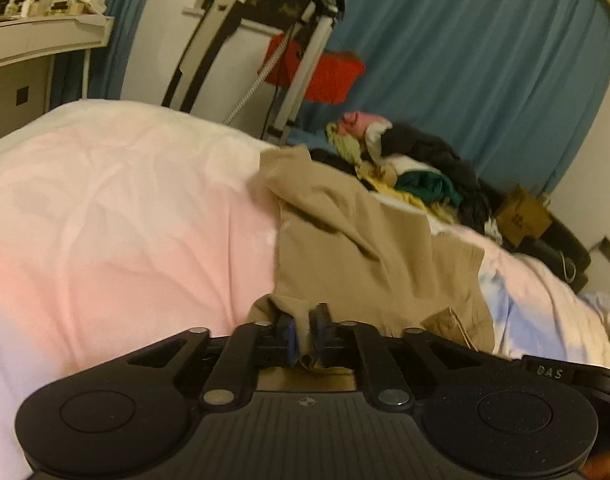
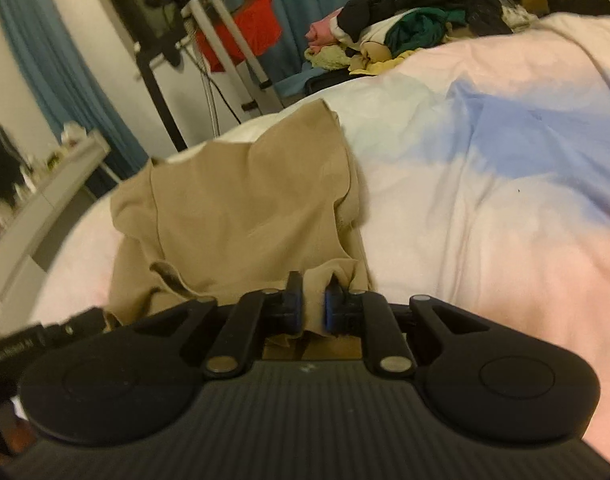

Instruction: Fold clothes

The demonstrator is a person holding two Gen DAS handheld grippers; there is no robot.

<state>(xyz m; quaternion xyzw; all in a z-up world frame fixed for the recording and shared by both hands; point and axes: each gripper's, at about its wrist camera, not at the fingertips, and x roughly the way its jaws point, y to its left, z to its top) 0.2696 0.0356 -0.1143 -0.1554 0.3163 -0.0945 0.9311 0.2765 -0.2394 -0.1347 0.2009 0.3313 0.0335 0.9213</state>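
A home bedroom: bed (image 1: 105,200); clothes pile (image 1: 405,168); blue curtains (image 1: 485,60).

You work over a bed (image 1: 105,208) whose pale cover runs pink with a blue patch (image 2: 517,128) at the right of the right wrist's frame. A tan garment (image 1: 357,240) lies rumpled directly on the cover, in the centre of both views, its near edge at the bottom middle. Behind it, at the upper right of each frame, a heap of mixed clothes (image 1: 417,168) sits on the bed's far end: black, green, yellow and pink pieces bundled together, just beyond the tan garment's far corner.
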